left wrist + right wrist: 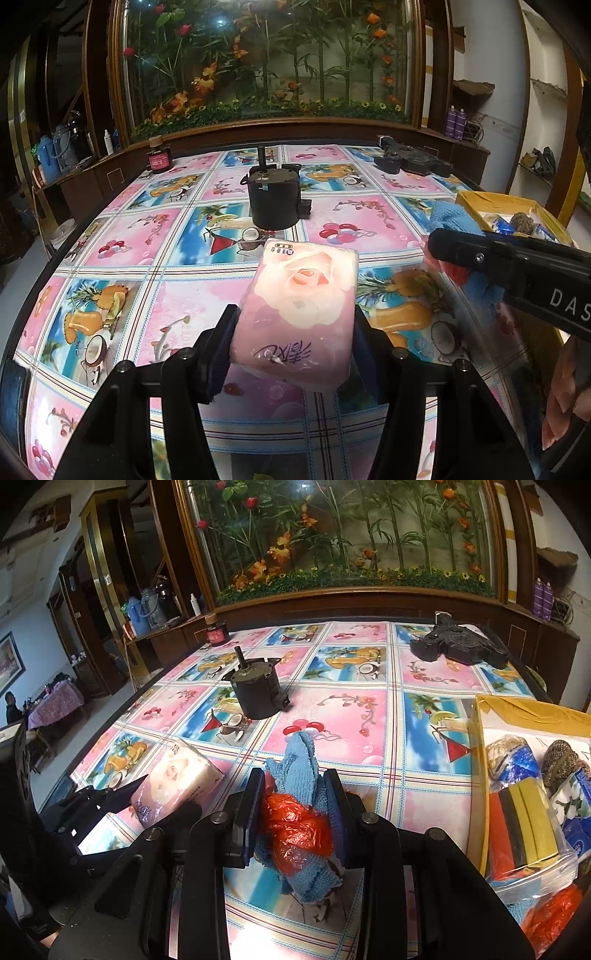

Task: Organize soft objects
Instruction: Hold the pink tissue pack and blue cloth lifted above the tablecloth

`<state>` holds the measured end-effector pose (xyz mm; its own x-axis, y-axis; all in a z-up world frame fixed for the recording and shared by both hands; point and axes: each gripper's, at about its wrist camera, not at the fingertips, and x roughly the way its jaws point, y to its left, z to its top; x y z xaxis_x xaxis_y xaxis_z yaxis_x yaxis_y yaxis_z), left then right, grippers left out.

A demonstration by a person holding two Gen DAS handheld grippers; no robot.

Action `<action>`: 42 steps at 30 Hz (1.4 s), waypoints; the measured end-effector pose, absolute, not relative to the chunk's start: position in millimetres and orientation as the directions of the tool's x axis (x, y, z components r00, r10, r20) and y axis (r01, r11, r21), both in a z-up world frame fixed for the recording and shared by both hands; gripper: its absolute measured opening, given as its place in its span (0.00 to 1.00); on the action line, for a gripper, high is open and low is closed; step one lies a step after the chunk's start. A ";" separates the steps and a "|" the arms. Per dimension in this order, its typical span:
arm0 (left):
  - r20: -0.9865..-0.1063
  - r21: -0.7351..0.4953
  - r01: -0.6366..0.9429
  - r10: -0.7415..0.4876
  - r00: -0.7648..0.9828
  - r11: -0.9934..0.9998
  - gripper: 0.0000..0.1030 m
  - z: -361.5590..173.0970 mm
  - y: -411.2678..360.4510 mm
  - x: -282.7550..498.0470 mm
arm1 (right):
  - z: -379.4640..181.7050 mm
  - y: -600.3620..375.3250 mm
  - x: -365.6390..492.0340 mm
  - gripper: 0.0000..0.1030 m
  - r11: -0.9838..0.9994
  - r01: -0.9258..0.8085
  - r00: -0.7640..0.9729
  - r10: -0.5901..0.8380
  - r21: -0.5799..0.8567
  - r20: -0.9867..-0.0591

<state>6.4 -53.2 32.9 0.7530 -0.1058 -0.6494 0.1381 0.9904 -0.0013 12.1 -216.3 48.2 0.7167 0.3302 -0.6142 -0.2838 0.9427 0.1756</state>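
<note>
My left fingers (295,343) clamp a pink rose-printed soft tissue pack (301,310) above the tabletop (155,266), which wears a glossy pink-and-blue fruit-print cloth. My right fingers (297,812) squeeze a blue knitted cloth bundled with crinkled orange plastic (295,812). Beyond the pack stands a black cylindrical motor (274,195). Right of it sits a yellow cardboard box (524,709). Behind, a wood-framed glass case of artificial flowers (266,59) fills the wall.

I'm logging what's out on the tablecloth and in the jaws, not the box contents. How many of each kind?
Tissue pack: 1, in the left gripper
Blue cloth with red plastic bag: 1 bundle, in the right gripper
Black motor: 1
Dark jar, red label: 1
Black gadget at the far edge: 1
Total: 5
</note>
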 end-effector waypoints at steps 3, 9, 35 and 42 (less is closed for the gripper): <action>-0.647 0.003 0.141 -0.106 0.755 0.990 0.56 33.6 -59.2 5.3 | 49.7 -220.5 11.6 0.31 0.942 -0.279 0.717 0.333 0.186 -0.612; -0.642 0.018 0.160 -0.111 0.758 0.987 0.56 35.3 -74.3 3.5 | 55.9 -230.2 9.6 0.31 0.944 -0.265 0.731 0.328 0.195 -0.599; -0.619 0.068 0.225 -0.136 0.774 0.972 0.56 43.2 -123.3 -7.6 | 72.6 -274.4 3.4 0.31 0.945 -0.199 0.774 0.315 0.261 -0.549; -0.615 0.074 0.238 -0.144 0.776 0.968 0.56 45.8 -133.8 -9.4 | 76.9 -291.3 1.3 0.31 0.942 -0.173 0.788 0.307 0.286 -0.533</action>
<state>-9.4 -133.8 45.8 0.7757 -0.1436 -0.6145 0.2381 0.9684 0.0742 1.3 -291.3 76.9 0.7883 0.3068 -0.5334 -0.1729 0.9424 0.2865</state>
